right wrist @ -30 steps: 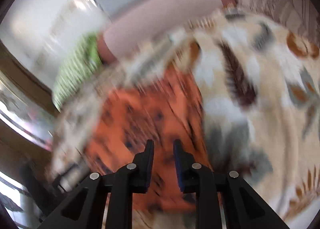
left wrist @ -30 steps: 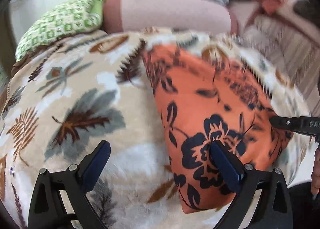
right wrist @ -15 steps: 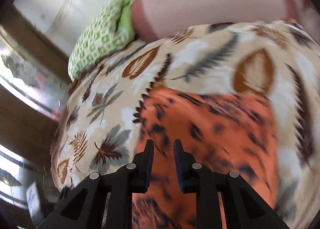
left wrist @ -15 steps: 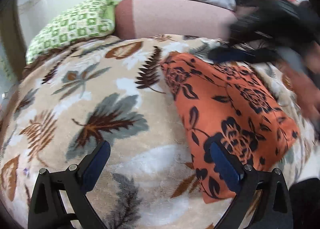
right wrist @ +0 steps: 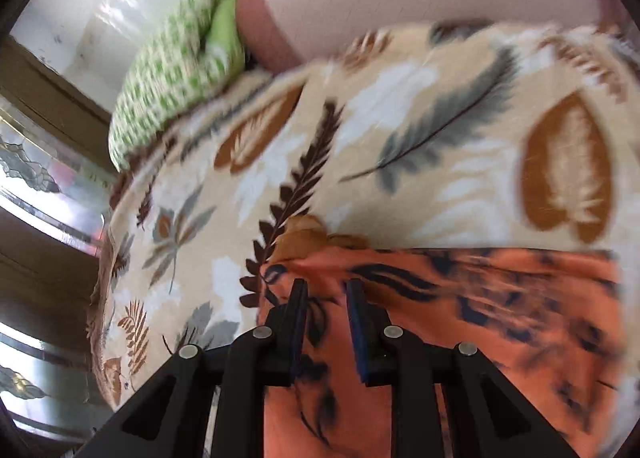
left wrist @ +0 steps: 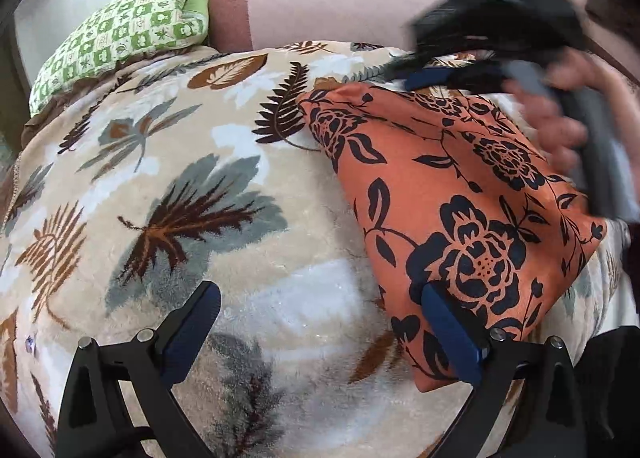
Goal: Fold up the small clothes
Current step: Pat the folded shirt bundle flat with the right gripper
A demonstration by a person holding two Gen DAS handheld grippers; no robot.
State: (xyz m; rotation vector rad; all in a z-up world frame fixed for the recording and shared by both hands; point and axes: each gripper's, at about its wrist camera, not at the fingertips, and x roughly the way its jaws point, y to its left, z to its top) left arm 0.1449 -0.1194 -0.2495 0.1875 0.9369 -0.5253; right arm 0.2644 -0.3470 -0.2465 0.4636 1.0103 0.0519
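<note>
Orange floral garment (left wrist: pixel 460 194) lies folded on leaf-print blanket (left wrist: pixel 180 186), ahead-right of left gripper (left wrist: pixel 320 334), jaws wide, empty. Right gripper (right wrist: pixel 326 298) hovers over far edge, jaws narrowly parted, holding nothing. Step, likely: pinch for another fold; needs jaws closing on the edge.

Motion blur smears the black right gripper (left wrist: pixel 460 74) and the hand (left wrist: pixel 560 126) holding it over the far edge of the folded orange floral-print garment (left wrist: pixel 460 194). In the right wrist view, blur dissolves the garment's black pattern, and the green-and-white checked pillow (right wrist: pixel 176 86) past the beige leaf-print blanket's (right wrist: pixel 420 118) far edge is streaked.
</note>
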